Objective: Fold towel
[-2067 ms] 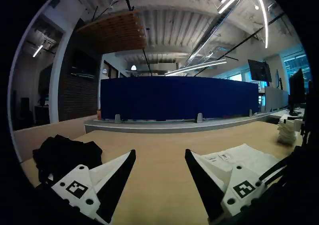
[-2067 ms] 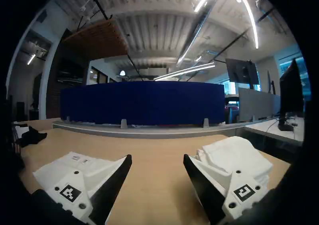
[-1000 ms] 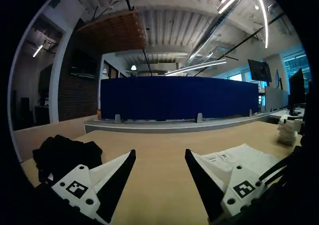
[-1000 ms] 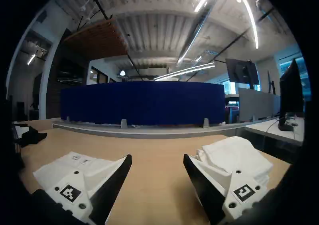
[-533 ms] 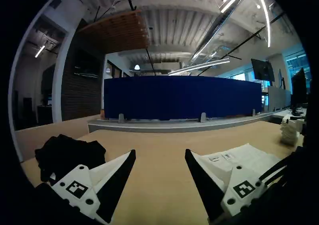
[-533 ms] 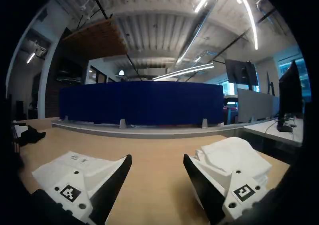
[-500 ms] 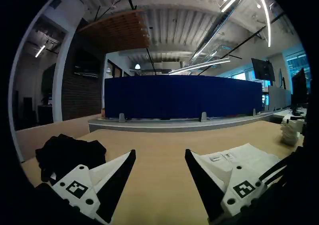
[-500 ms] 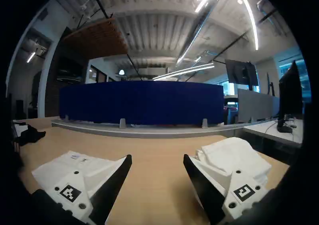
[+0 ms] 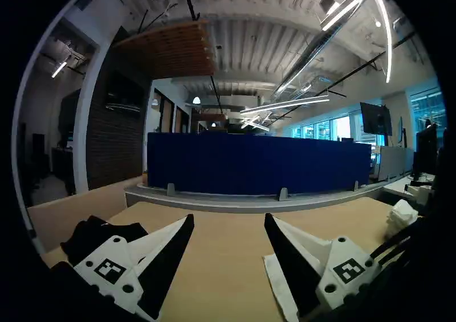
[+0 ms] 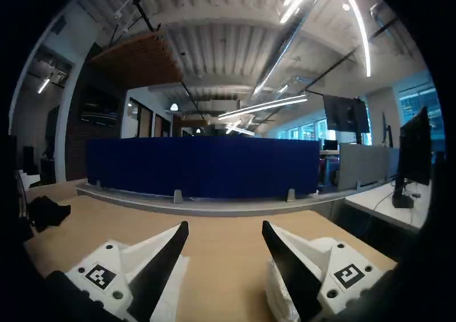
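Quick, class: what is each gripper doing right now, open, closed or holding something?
Left gripper: open, holding nothing.
Right gripper: open, holding nothing.

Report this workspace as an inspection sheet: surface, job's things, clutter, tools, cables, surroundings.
Surface: wooden table, bare between the tool fingers.
Job's things: white towel lying flat by the left tool's right-hand finger; contact cannot be told. Folded white stack sits toward the table's right end.
Clutter: crumpled black cloth at the table's left end.
Grippers: left tool open, holding nothing; right tool open, holding nothing.
Cables: nothing seen on the table.
Surroundings: blue partition along the table's far edge; monitor on the neighbouring desk; strip lights overhead.
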Demonstrator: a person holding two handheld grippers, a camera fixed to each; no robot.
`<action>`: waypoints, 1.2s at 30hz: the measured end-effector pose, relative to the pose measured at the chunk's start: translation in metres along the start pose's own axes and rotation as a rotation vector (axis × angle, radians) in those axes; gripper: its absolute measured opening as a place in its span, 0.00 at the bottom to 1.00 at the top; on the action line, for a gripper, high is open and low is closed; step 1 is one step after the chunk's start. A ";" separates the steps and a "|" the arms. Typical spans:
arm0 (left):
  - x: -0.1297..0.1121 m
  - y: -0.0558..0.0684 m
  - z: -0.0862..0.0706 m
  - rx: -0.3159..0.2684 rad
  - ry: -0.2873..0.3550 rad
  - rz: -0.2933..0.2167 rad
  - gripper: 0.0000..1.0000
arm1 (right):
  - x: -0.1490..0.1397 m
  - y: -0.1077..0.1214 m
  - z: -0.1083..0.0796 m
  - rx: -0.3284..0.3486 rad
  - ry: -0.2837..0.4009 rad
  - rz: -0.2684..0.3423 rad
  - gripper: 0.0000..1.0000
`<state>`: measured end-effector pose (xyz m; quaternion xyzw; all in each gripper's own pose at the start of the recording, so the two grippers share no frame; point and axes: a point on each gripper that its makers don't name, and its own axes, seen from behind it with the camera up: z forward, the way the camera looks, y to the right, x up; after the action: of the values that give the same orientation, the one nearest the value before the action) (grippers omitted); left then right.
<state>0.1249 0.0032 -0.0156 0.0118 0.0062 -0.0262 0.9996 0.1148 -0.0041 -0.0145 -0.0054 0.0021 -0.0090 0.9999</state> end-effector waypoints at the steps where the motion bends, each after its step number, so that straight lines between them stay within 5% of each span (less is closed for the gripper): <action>1: 0.009 0.001 0.000 0.002 -0.001 -0.001 0.92 | 0.008 0.000 -0.001 0.001 0.000 -0.002 1.00; 8: 0.058 0.012 -0.005 0.008 -0.038 0.034 0.92 | 0.062 -0.003 -0.005 0.017 -0.013 -0.013 1.00; 17: 0.079 0.025 -0.005 -0.004 -0.105 0.093 0.91 | 0.101 0.000 -0.007 0.037 -0.024 -0.021 1.00; 32: 0.045 0.077 -0.018 -0.251 -0.326 0.208 0.92 | 0.082 -0.047 -0.021 0.278 -0.222 -0.155 1.00; 36: 0.035 0.082 -0.023 -0.297 -0.364 0.216 0.92 | 0.076 -0.061 -0.027 0.330 -0.257 -0.180 1.00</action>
<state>0.1639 0.0842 -0.0373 -0.1394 -0.1713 0.0804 0.9720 0.1896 -0.0666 -0.0410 0.1570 -0.1274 -0.0974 0.9745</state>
